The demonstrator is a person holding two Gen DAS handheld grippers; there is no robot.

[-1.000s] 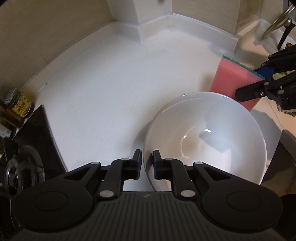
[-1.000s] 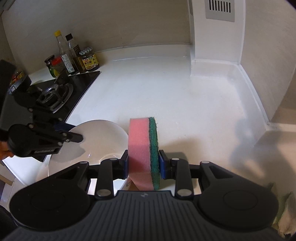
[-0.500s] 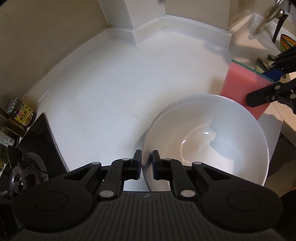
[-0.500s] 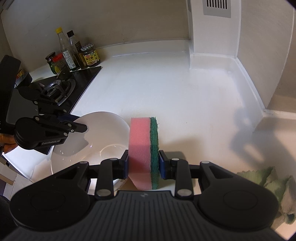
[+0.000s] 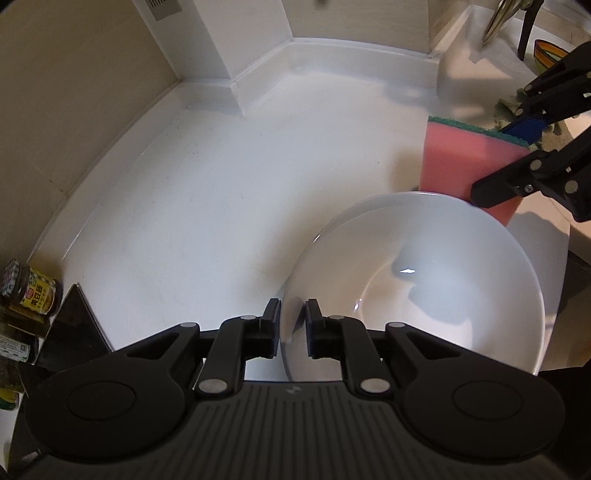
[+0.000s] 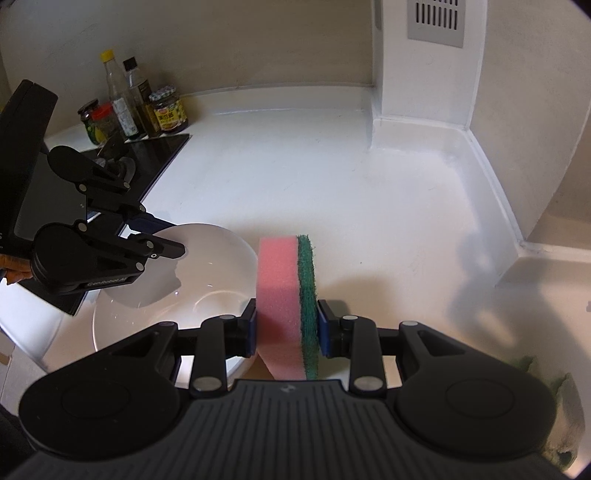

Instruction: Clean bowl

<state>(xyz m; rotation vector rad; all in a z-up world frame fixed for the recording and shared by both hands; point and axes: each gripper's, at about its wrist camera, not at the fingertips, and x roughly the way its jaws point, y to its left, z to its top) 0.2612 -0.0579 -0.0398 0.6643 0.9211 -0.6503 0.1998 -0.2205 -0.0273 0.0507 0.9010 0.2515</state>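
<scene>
A white bowl (image 5: 443, 295) stands on the white counter near its front edge. My left gripper (image 5: 292, 317) straddles the bowl's near rim, one finger outside and one inside. Its jaws are opening, and the pads do not look pressed on the wall. The right wrist view shows the left gripper (image 6: 171, 236) over the far-left rim of the bowl (image 6: 207, 280). My right gripper (image 6: 286, 325) is shut on a pink sponge (image 6: 280, 288) with a green scouring side, held upright just right of the bowl. In the left wrist view the sponge (image 5: 454, 155) and right gripper (image 5: 491, 162) are beyond the bowl's far rim.
A black glass stove (image 6: 155, 147) lies left of the bowl, with sauce bottles and jars (image 6: 147, 107) behind it. A square wall column (image 6: 417, 92) juts into the back of the counter (image 6: 332, 177). A green cloth (image 6: 554, 406) and a faucet (image 5: 498, 18) are on the right.
The left view has rolled, so the counter corner and jar sit differently. The left jaws narrowed a little, then widened around the rim. The right gripper keeps the sponge and has hardly moved.
</scene>
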